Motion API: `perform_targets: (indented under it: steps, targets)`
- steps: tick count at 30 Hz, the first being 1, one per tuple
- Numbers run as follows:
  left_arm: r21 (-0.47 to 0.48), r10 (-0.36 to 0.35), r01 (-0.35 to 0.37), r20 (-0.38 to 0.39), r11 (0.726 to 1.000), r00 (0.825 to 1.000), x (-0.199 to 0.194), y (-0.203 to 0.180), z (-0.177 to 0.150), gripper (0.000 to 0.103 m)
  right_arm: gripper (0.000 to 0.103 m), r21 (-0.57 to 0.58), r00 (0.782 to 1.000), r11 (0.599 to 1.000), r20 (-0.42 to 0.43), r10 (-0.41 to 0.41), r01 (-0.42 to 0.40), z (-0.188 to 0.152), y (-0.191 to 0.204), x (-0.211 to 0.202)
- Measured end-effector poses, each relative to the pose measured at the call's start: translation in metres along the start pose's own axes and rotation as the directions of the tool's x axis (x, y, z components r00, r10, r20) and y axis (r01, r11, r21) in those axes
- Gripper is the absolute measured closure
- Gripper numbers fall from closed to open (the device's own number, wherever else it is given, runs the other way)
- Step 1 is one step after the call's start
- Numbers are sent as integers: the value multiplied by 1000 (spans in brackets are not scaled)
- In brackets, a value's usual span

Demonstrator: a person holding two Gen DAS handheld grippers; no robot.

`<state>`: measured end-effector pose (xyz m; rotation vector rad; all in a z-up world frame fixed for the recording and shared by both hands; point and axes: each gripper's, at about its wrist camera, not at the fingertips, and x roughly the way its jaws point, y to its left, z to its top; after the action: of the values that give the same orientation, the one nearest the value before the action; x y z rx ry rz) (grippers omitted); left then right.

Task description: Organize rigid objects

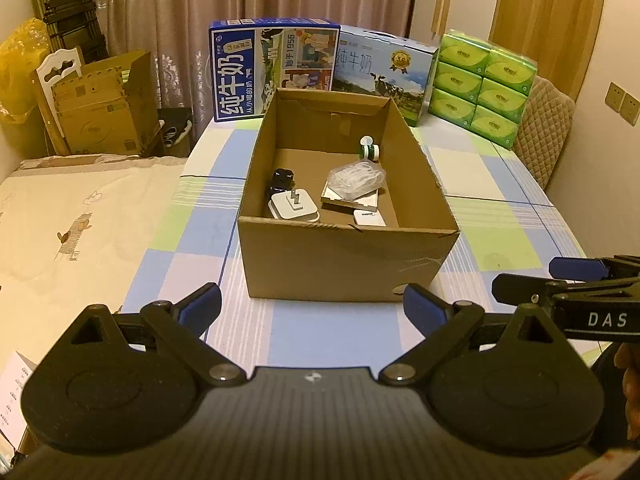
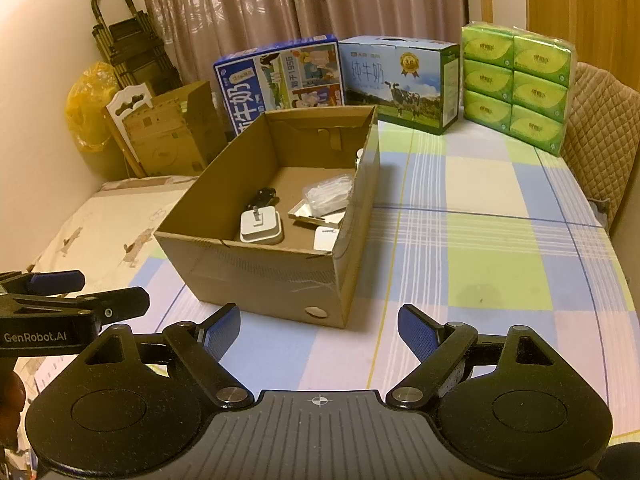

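Observation:
An open cardboard box (image 1: 344, 264) stands on the checked tablecloth; it also shows in the right wrist view (image 2: 272, 280). Inside lie a white plug charger (image 1: 294, 210), a black item (image 1: 281, 182), a clear plastic bag (image 1: 356, 178) on a flat white box, a small white box (image 1: 369, 218) and a green-and-white bottle (image 1: 369, 149). My left gripper (image 1: 312, 306) is open and empty, just before the box's near wall. My right gripper (image 2: 319, 330) is open and empty, near the box's front right corner; it also shows in the left wrist view (image 1: 536, 280).
Two milk cartons (image 1: 276, 64) (image 1: 384, 72) and a green tissue pack (image 1: 484, 84) stand along the table's far edge. A padded chair (image 1: 544, 136) is at the right. A bed (image 1: 80, 224) and cardboard boxes (image 1: 104, 104) lie to the left.

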<state>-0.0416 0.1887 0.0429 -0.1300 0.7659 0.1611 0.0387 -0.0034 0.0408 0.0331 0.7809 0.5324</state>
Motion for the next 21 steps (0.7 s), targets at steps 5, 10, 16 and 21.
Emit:
perform_targets:
  steps: [5, 10, 16, 21]
  targets:
    - [1, -5, 5, -1, 1000, 1000, 1, -1, -2, 7, 20, 0, 1000, 1000, -2, -4, 4, -1, 1, 1]
    - [0, -6, 6, 0, 1000, 1000, 1, -2, -3, 7, 20, 0, 1000, 1000, -2, -4, 4, -1, 1, 1]
    - [1, -7, 7, 0, 1000, 1000, 1, -2, -3, 7, 20, 1, 1000, 1000, -3, -5, 5, -2, 1, 2]
    - [3, -12, 12, -2, 1000, 1000, 2, -3, -1, 7, 20, 2, 1000, 1000, -5, -5, 5, -3, 2, 4]
